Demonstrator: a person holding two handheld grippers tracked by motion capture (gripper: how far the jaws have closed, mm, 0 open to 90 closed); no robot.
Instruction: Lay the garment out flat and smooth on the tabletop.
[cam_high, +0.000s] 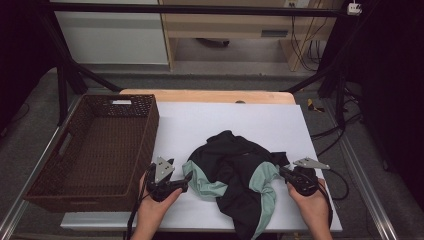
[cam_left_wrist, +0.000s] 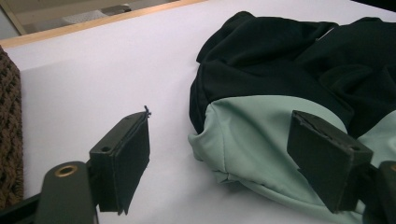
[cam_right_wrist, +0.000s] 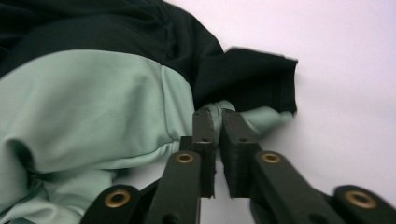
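Observation:
A crumpled black and mint-green garment (cam_high: 235, 170) lies on the white table cover (cam_high: 225, 117), toward the front. My left gripper (cam_high: 186, 179) stands open at the garment's left edge. In the left gripper view its jaws (cam_left_wrist: 224, 158) stand wide, with the green part of the garment (cam_left_wrist: 252, 135) between them and untouched. My right gripper (cam_high: 281, 171) is at the garment's right side. In the right gripper view its jaws (cam_right_wrist: 218, 116) are nearly together, pinching a thin fold of the green fabric (cam_right_wrist: 93, 102) at their tips. A black flap lies just beyond them.
A dark brown wicker basket (cam_high: 150, 125) stands at the table's left, its woven wall (cam_left_wrist: 9, 130) close to my left gripper. Bare white cover stretches behind and to the right of the garment. Black frame legs and cables stand on the floor beyond the table.

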